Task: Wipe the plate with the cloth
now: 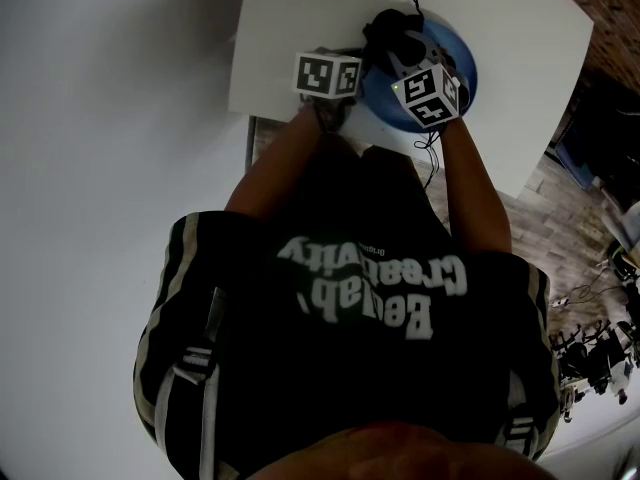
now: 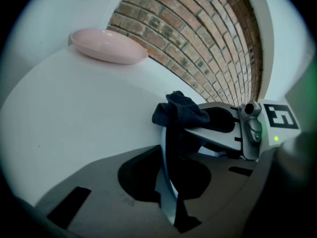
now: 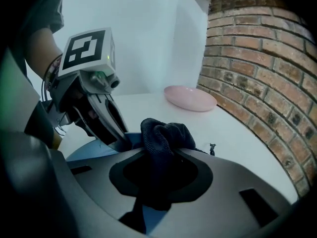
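A blue plate [image 1: 455,63] lies on the white table [image 1: 300,28], in front of the person. My left gripper [image 2: 167,190] is shut on the plate's near left rim [image 2: 163,170], which shows edge-on between its jaws. My right gripper [image 3: 158,182] is shut on a bunched dark cloth [image 3: 163,135] and holds it over the plate [image 3: 89,152], with the cloth hanging down through the jaws. In the head view the cloth [image 1: 393,30] sits at the plate's far side. The left gripper's fingers [image 3: 106,118] stand just left of the cloth.
A pink plate [image 2: 106,46] rests further back on the table, near a brick wall [image 2: 198,38]. The table's right edge [image 1: 560,98] drops to a wooden floor with equipment on it. A thin black cable [image 1: 430,158] hangs by the right forearm.
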The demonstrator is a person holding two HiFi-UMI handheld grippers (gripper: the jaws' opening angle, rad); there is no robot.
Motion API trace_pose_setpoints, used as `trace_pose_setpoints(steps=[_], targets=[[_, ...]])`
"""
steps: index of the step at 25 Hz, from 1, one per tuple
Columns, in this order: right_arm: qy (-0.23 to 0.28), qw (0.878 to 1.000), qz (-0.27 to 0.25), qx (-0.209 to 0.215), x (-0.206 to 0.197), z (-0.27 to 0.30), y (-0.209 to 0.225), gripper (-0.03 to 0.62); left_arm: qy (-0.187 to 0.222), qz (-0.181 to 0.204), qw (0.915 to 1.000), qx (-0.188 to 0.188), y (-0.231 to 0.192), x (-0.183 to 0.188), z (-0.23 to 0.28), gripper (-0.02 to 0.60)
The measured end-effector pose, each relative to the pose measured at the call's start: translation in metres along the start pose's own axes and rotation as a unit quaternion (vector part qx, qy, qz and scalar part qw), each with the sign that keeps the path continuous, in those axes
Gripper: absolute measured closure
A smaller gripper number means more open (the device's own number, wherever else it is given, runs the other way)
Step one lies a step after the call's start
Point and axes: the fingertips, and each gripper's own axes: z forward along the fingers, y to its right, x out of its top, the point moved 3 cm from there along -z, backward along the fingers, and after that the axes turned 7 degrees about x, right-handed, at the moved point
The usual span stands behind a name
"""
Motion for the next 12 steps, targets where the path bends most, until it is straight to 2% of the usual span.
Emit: trace_pose_setpoints(steps=[12], targets=[[-0.039, 0.997, 0.029, -0.058, -0.026, -0.018, 0.044, 0.516, 0.014, -0.007, 0.9999, 0.005, 0.0, 0.003, 0.0, 0.569]])
